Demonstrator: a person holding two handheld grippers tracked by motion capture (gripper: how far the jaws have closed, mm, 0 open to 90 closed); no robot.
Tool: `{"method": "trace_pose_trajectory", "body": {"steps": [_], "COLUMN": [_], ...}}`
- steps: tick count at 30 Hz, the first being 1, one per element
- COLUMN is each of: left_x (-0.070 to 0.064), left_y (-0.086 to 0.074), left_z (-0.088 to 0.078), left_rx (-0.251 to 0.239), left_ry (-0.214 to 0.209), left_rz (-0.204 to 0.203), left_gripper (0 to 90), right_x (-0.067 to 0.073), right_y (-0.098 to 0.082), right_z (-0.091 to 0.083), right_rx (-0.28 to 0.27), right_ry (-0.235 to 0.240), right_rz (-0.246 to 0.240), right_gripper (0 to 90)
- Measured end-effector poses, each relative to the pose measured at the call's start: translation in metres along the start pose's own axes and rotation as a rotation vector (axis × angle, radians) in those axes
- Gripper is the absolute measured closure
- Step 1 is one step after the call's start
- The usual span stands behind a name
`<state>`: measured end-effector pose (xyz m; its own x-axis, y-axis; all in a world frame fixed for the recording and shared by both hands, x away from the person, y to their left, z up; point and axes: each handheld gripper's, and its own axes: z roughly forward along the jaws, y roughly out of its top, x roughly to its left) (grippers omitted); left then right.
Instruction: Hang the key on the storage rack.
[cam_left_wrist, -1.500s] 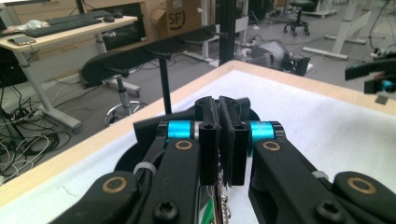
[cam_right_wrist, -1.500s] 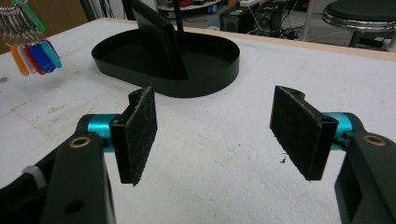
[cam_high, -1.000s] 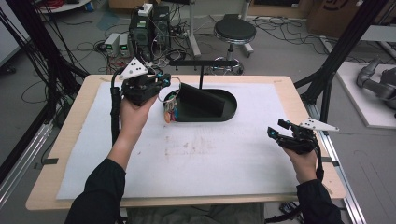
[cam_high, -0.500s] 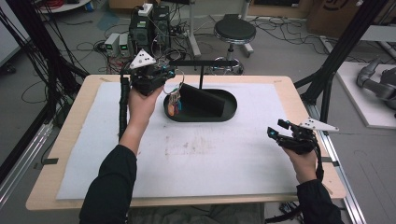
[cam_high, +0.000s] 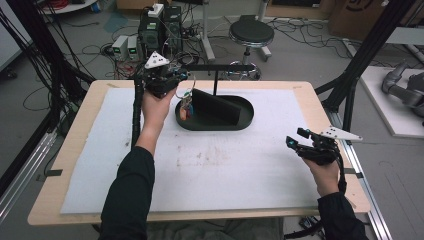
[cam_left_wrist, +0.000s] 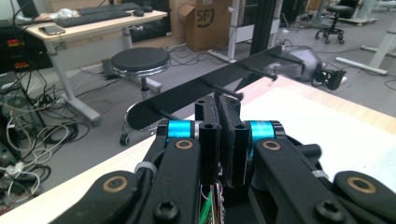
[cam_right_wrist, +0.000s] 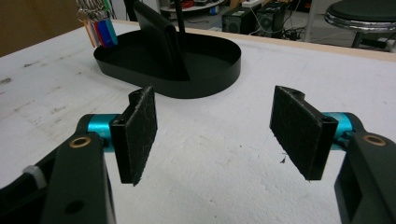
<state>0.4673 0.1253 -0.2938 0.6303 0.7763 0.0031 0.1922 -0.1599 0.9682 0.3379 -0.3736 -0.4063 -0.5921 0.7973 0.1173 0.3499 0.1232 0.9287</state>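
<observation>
Left gripper (cam_high: 176, 80) moved up toward the rack's crossbar (cam_high: 220, 67), jaws clenched with the keyring (cam_high: 187, 102) dangling into the black tray (cam_high: 245, 120). We see right gripper (cam_high: 296, 140) parked, jaws released.

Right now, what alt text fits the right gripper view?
The right gripper hangs open over a white mat, nothing between its pads. Beyond stands a black oval tray with an upright divider; colourful tags hang at its far end.

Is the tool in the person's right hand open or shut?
Open. In the right gripper view, the right tool has its two black padded jaws standing wide apart, with only the white table cover visible between them and nothing gripped.
</observation>
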Motion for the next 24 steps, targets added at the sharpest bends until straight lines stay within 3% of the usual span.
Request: {"method": "trace_pose_trajectory", "body": {"steps": [13,24], "left_x": [0.015,0.016], "left_y": [-0.009,-0.016], "left_z": [0.011,0.019], "left_rx": [-0.024,-0.002], "left_ry": [0.027,0.053], "left_rz": [-0.056,-0.065], "left_gripper": [86.5,86.5], "right_x": [0.0,-0.001], "right_y": [0.0,-0.001], "right_z": [0.0,-0.001], "right_rx": [0.003,0.002], "right_ry": [0.001,-0.001], "right_rz": [0.004,0.003], "right_gripper": [32.5,32.5]}}
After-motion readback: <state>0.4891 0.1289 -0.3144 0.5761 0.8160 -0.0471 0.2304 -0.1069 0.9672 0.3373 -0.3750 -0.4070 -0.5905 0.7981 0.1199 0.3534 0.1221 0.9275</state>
